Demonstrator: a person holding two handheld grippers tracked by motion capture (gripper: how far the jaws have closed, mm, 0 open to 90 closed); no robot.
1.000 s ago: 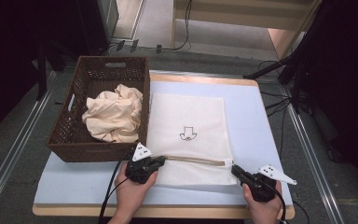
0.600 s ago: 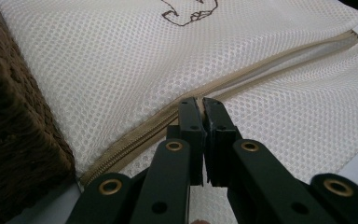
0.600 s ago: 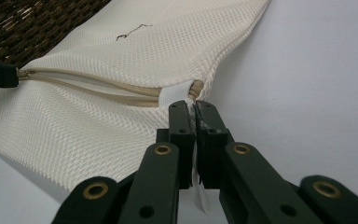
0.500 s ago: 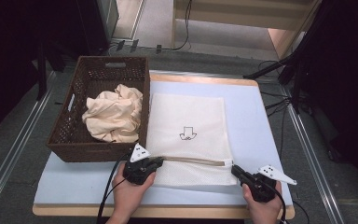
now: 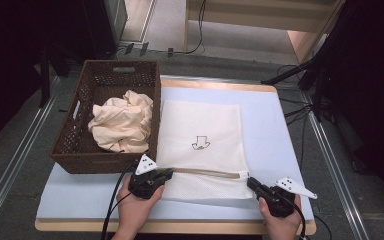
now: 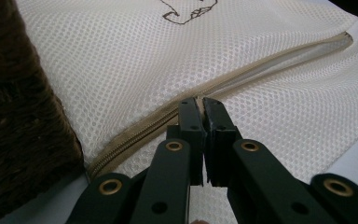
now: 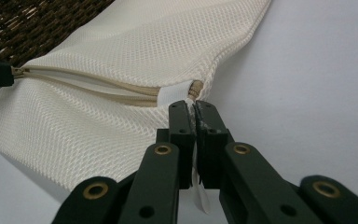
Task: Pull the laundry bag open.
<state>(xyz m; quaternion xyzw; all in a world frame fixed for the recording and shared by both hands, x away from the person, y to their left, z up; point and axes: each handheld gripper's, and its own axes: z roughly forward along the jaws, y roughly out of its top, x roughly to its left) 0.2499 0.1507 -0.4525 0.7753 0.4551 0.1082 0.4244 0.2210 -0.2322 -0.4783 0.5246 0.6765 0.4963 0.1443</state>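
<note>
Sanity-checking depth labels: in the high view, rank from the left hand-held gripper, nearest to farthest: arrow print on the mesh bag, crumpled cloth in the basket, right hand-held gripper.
1. Arrow print, on the mesh bag, ahead and right of the left hand-held gripper.
2. Crumpled cloth, in the basket, ahead-left; only slightly farther.
3. Right hand-held gripper, across the bag's zipper.

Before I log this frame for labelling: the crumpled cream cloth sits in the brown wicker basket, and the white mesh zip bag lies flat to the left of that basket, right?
Not quite. In the high view, the white mesh zip bag lies flat to the right of the brown wicker basket, not the left. The crumpled cream cloth does sit in that basket.
</note>
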